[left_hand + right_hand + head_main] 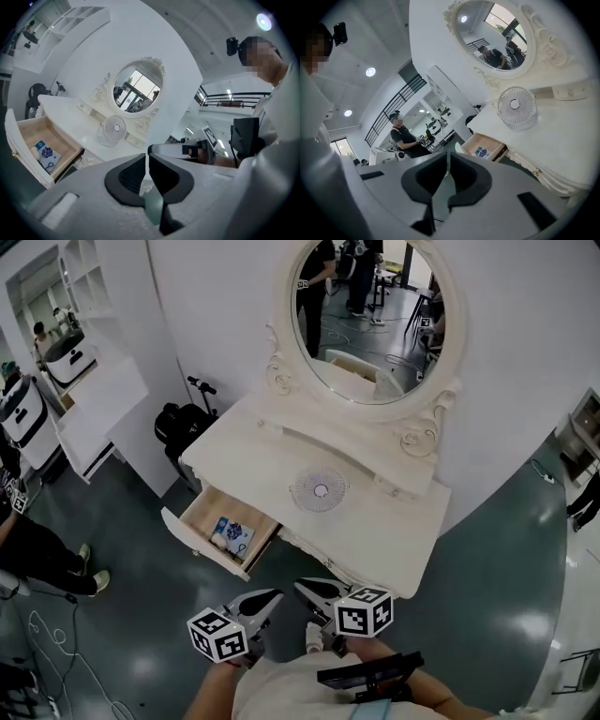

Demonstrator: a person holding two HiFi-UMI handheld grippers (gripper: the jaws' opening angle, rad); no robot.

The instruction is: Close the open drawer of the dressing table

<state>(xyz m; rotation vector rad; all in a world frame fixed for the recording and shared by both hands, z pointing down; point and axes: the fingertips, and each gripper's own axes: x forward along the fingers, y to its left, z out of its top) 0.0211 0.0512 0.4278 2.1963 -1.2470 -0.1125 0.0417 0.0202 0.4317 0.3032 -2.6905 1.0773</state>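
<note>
The white dressing table (pixel 394 521) with an oval mirror (pixel 361 315) stands ahead of me. Its left drawer (pixel 202 512) is pulled out, with a small blue-and-white packet (pixel 234 535) inside. Both grippers hang in the air short of the table's front edge. My left gripper (pixel 270 597) is shut and empty, to the right of the drawer front. My right gripper (pixel 304 588) is beside it, shut and empty. In the left gripper view the jaws (pixel 147 157) meet, with the drawer (pixel 28 133) far left. The right gripper view has the shut jaws (pixel 448 153) below the drawer (pixel 497 146).
A small round fan (pixel 320 490) sits on the tabletop. A black bag and stand (pixel 181 424) are left of the table, beside a white shelf unit (pixel 94 404). A person (pixel 37 554) stands at far left, with cables (pixel 56 652) on the grey floor.
</note>
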